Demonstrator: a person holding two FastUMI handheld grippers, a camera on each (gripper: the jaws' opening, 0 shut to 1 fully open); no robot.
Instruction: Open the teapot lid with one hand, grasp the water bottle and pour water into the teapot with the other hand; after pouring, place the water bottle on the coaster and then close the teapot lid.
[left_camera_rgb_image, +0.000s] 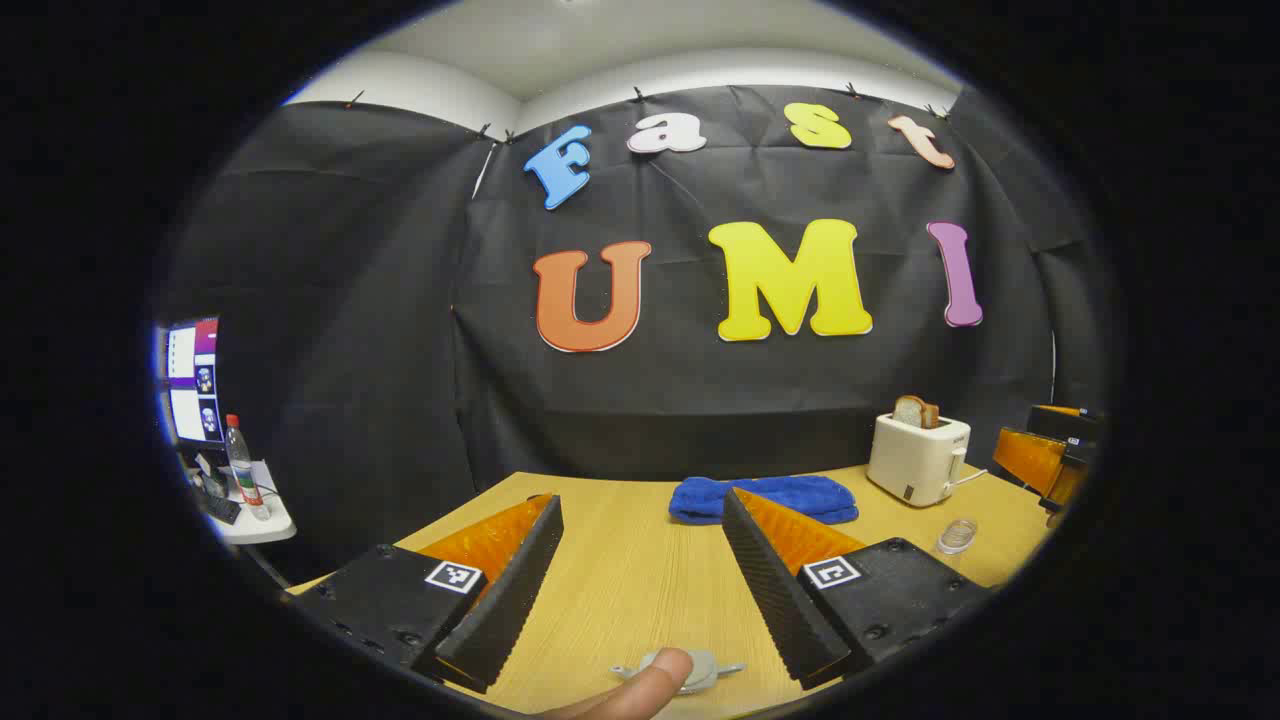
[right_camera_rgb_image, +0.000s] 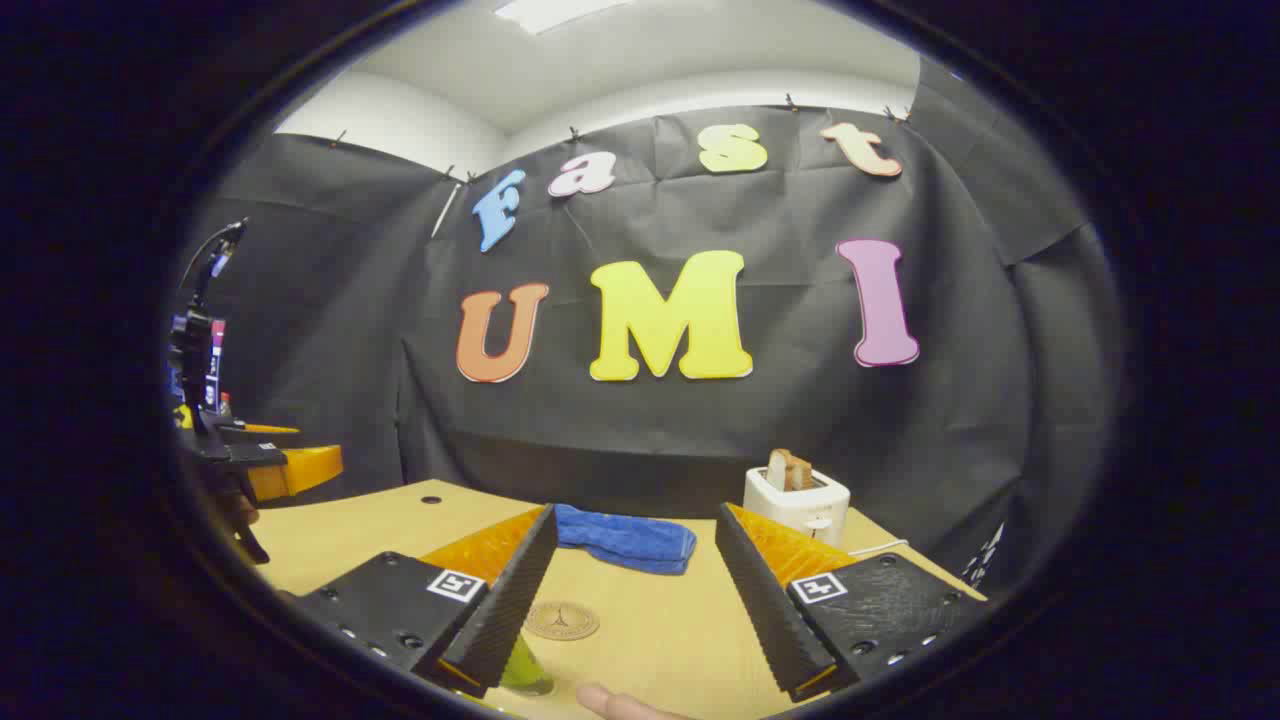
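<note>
Just under our left gripper (left_camera_rgb_image: 640, 590), jaws apart, sits the grey teapot lid (left_camera_rgb_image: 690, 668), ready for lifting. Our right gripper (right_camera_rgb_image: 630, 600), also spread, hovers near the round wooden coaster (right_camera_rgb_image: 561, 621) and green-topped bottle (right_camera_rgb_image: 522, 668).

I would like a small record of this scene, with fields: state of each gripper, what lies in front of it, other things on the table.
left gripper: jaws open, holding nothing
in front of left gripper: a grey lid-like object low on the table, partly covered by a fingertip
right gripper: jaws open, holding nothing
in front of right gripper: round coaster; a green object beside its left finger, identity unclear
further back: blue towel, white toaster with bread in it
near toaster: small clear glass item
</note>
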